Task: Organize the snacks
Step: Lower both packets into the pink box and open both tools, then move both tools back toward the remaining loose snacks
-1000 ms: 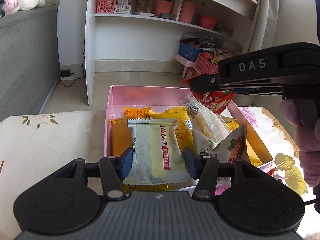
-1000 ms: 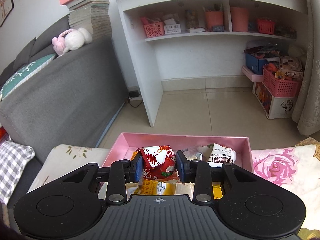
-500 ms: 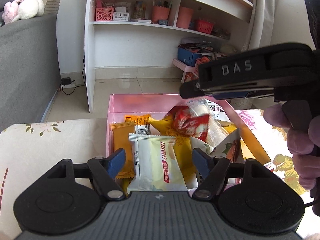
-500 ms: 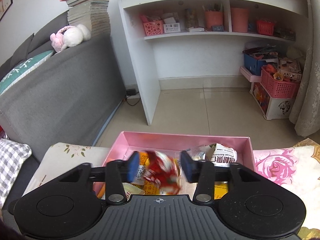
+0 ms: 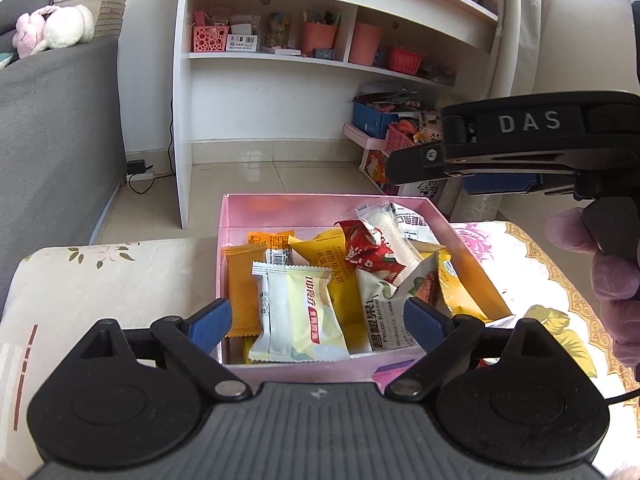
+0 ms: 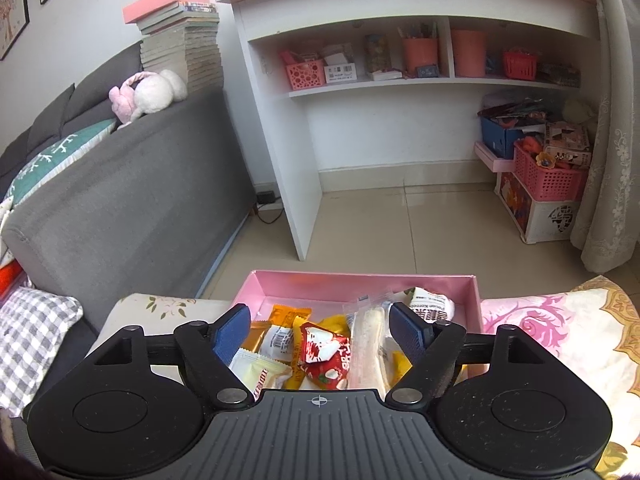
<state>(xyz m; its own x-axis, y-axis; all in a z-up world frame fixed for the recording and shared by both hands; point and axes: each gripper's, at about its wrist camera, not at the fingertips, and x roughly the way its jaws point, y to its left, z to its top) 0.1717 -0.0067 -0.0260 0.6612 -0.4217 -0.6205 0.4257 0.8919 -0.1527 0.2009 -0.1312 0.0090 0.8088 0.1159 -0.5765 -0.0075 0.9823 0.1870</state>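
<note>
Glossy wrappers in a smooth pink box, set among matt cloth and plastic.

The snack packets are seen to be of shiny plastic film: the pale wafer packet (image 5: 298,312) is smooth and softly glossy, the red packet (image 5: 370,254) crinkled and reflective, the orange packet (image 5: 242,290) satin. The pink box (image 5: 320,205) is finished in smooth, faintly lustrous card. The left gripper (image 5: 316,316) is moulded in matt black ribbed plastic, with blue textured pads and bright metal pivot pins; the right gripper (image 6: 320,334) is made alike. The surface is covered by matt floral cloth (image 5: 116,276). The sofa (image 6: 132,200) is upholstered in coarse grey fabric; the floor tiles (image 6: 440,224) are polished.
</note>
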